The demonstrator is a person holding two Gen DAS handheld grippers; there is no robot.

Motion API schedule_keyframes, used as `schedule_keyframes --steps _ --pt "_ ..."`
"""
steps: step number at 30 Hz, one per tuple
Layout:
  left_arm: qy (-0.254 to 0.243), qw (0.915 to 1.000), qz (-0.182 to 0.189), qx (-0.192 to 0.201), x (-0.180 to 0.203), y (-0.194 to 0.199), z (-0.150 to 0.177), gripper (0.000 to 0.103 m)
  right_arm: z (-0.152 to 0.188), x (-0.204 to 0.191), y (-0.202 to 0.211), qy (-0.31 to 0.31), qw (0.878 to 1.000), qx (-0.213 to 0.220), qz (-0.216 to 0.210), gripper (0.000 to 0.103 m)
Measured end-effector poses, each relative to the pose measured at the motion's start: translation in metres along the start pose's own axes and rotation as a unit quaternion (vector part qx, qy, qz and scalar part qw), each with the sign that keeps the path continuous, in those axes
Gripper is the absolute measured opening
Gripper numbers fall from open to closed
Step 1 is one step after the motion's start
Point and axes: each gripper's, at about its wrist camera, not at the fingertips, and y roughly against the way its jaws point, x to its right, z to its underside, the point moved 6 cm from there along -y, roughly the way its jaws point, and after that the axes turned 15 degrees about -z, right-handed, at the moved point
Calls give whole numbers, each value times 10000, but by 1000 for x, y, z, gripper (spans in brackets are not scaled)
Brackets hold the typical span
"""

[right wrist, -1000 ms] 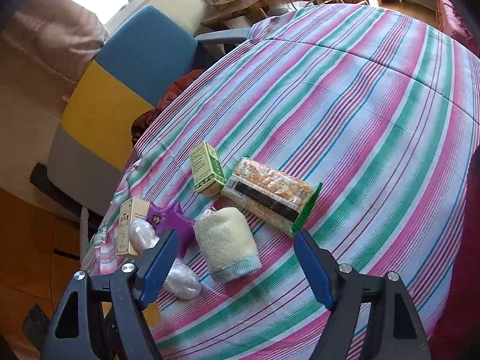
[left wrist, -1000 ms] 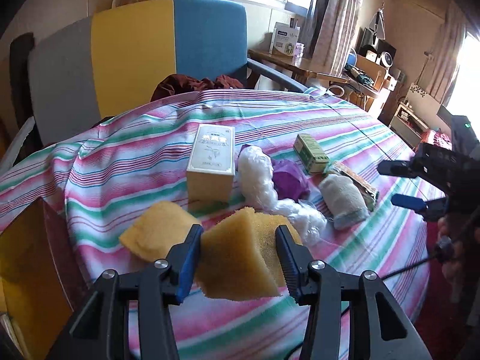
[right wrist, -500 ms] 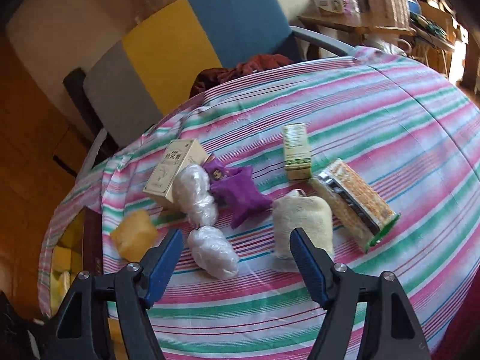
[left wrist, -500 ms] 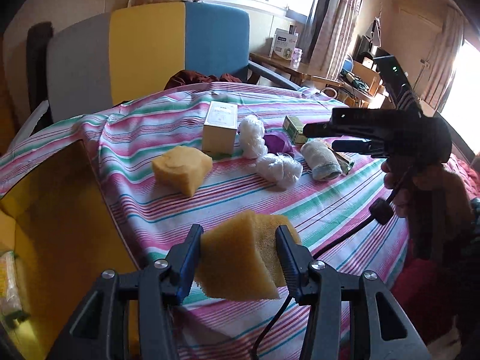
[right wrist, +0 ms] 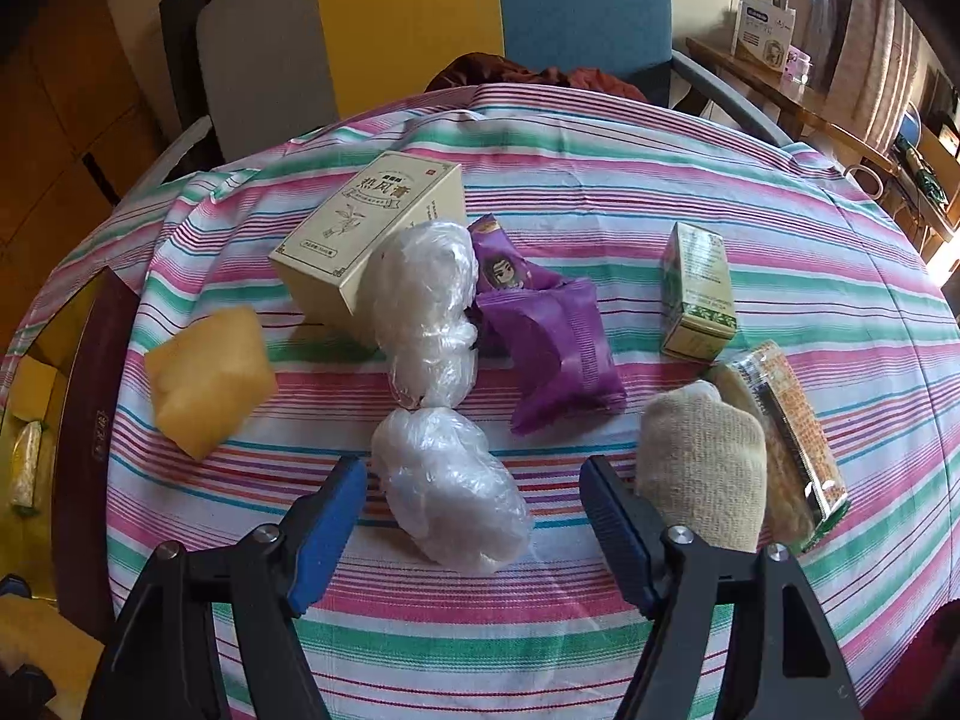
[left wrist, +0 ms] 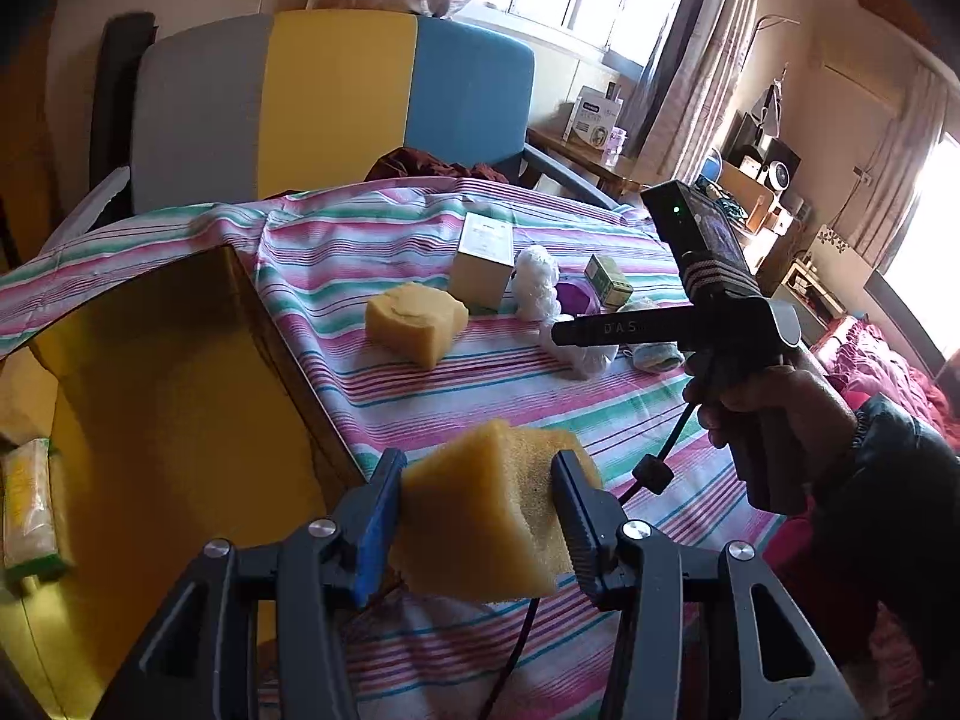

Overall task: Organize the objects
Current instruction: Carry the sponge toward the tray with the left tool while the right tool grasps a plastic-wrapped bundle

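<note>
Sponge point(left wrist: 486, 516) gripped by left gripper point(left wrist: 474, 516), "DAS" on right gripper point(right wrist: 474, 510)

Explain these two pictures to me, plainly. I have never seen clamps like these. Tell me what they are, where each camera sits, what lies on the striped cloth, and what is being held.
No robot here: a person holds a two-finger clamp tool in each hand, each with a camera looking along its fingers.

The left tool's picture shows the left gripper shut on a yellow foam sponge block. Beside it you see the person's right hand gripping the other tool.

The right tool's picture shows the right gripper open, low over a white crumpled plastic bundle.

On the striped tablecloth lie a second yellow sponge, a cream cardboard box, a purple snack packet, a small green box and a beige knitted roll.
</note>
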Motion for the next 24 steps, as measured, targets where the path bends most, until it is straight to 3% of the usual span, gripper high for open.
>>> schedule_keyframes --steps 1,2,3,17,24 --pt "22 10000 -5 0 -2 1 1 50 1 -2 -3 52 10000 -40 24 66" --pt "54 10000 -10 -5 -4 2 1 50 1 -3 -6 104 9999 -92 59 45" --pt "79 10000 -16 -7 -6 4 2 50 2 -3 -8 149 9997 -134 155 37" --pt "463 9984 -303 140 -40 23 0 51 6 -2 -9 181 9993 -251 187 36" --pt "755 9921 -973 257 -100 45 -2 51 8 -1 -9 160 9994 -256 183 36"
